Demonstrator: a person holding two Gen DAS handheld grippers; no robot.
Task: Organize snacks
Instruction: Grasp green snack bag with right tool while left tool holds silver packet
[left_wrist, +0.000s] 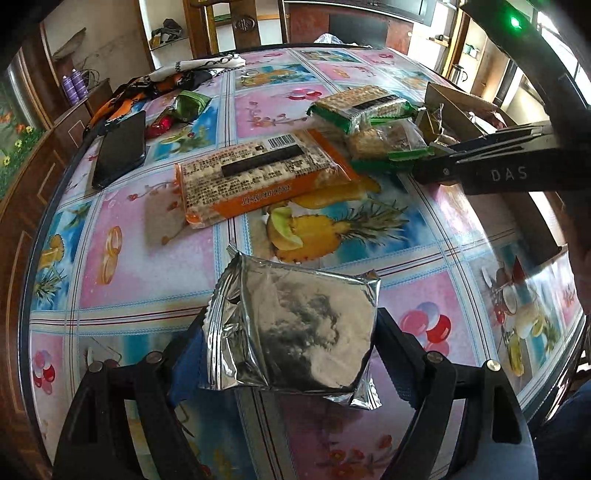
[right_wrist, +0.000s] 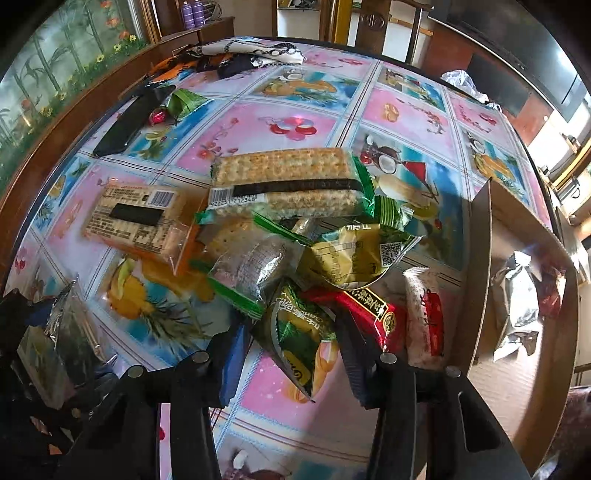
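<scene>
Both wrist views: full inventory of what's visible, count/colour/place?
silver foil packet: 1, silver, clamped in the left tool.
orange cracker pack: 1, orange and clear, mid-table.
green cracker pack: 1, green and clear, top of the snack pile.
green snack pouch: 1, green-yellow, between the right tool's fingers.
red snack packet: 1, red, pile's right side.
cardboard box: 1, brown, right of the pile, a silver packet inside.
phone: 1, black, far left.
small green pouch: 1, green, beside the phone.
table: 1, fruit-print cloth.
left tool: shut on the foil packet.
right tool: grip unclear.
</scene>
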